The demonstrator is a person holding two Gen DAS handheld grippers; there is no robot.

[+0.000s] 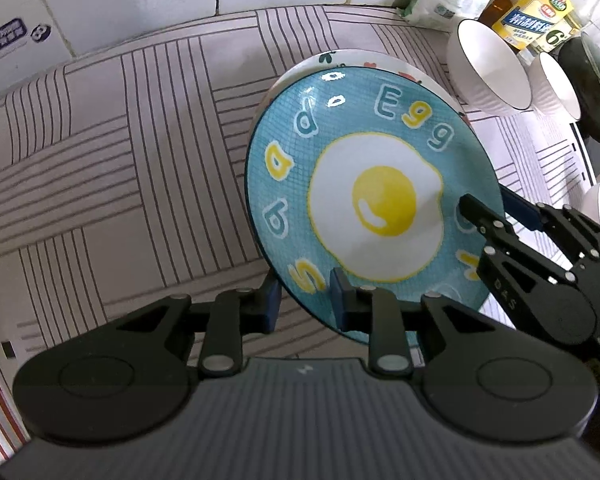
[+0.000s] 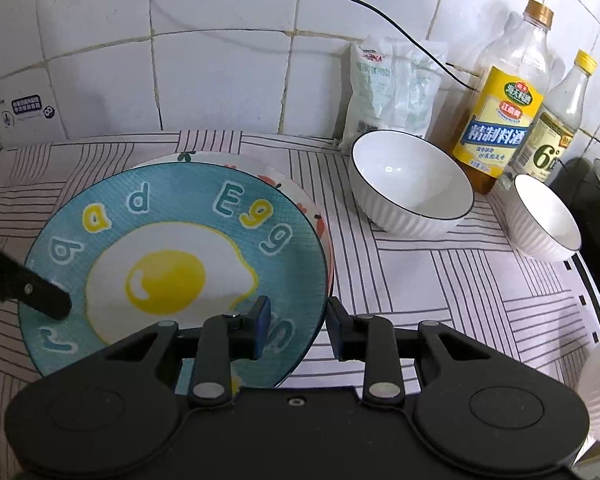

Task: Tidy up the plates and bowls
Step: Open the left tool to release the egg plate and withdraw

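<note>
- The round blue egg-print plate point(image 2: 172, 264), over the white floral plate point(image 2: 304, 196), lies between both tools.
- Left tool point(image 1: 304, 300) clenches its near-left rim.
- Right tool point(image 2: 298, 326) straddles the right rim, released.

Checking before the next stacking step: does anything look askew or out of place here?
Yes. The blue egg plate sits off-centre on the floral plate, tilted, with both grippers at its rim. The white bowls stand unstacked.

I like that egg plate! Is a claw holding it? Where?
The left claw pinches the egg plate by its rim; the right claw straddles the rim, seemingly loose.
</note>
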